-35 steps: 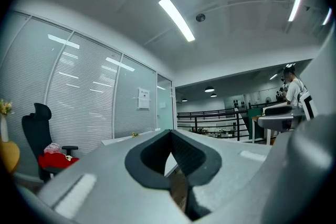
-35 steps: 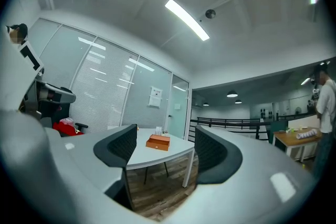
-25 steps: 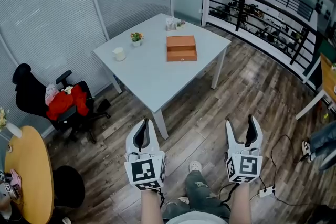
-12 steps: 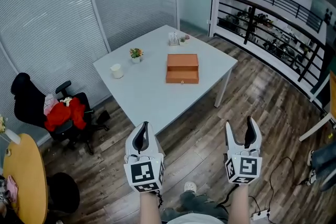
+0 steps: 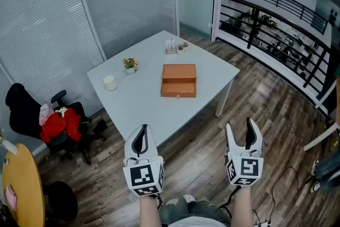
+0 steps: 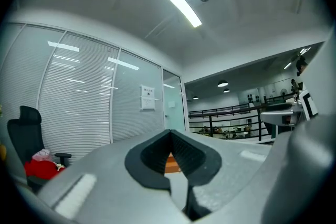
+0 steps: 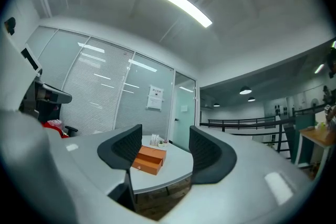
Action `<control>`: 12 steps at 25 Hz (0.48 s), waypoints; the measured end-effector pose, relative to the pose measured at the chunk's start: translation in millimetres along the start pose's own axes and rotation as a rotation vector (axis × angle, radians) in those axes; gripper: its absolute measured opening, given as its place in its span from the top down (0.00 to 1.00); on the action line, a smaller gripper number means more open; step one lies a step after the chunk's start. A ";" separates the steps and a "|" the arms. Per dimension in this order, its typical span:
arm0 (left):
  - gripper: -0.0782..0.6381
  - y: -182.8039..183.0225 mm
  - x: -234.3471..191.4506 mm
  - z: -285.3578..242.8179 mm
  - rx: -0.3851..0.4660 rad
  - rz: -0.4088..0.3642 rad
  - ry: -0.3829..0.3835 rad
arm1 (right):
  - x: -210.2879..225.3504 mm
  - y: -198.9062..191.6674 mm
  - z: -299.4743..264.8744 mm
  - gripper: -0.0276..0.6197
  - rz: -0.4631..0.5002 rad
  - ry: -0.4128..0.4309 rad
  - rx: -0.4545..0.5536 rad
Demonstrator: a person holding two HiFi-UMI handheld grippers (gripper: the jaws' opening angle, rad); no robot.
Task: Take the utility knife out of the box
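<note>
- Your left gripper (image 5: 142, 130) is closed tip to tip with nothing in it; an orange sliver of the box (image 6: 170, 164) shows behind the pads.
- Your right gripper (image 5: 240, 127) is wide. Its jaws have just been closing a little, and nothing is between them.
- Both grippers hang over the wood floor (image 5: 212, 135), well apart from the table (image 5: 143, 106).
- The orange box (image 5: 179, 80) sits closed near the table's middle, and the knife is not visible.
- A white cup (image 5: 109, 83) and a small plant (image 5: 129, 64) stand left of the box.
</note>
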State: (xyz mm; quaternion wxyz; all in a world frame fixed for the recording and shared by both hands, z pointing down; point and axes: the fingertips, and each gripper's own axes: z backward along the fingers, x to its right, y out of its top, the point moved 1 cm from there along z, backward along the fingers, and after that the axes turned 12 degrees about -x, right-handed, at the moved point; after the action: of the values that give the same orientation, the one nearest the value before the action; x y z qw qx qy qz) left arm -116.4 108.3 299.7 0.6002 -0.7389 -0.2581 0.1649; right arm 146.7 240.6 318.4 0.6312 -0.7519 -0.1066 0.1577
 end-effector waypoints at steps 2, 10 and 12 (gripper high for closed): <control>0.89 -1.0 2.6 -10.6 -0.008 -0.002 0.002 | 4.6 -4.6 -9.1 0.48 -0.003 0.003 -0.009; 0.89 -1.0 7.2 -59.1 -0.034 -0.002 -0.011 | 16.6 -15.8 -52.2 0.50 -0.016 -0.006 -0.046; 0.89 -1.8 5.7 -72.5 -0.040 0.002 -0.013 | 16.6 -17.1 -64.7 0.50 -0.016 -0.003 -0.052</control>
State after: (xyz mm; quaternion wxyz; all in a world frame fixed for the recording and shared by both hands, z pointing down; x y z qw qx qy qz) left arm -72.0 53.7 318.2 0.5833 -0.7500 -0.2646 0.1651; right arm 186.8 190.5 343.5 0.6124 -0.7670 -0.1176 0.1512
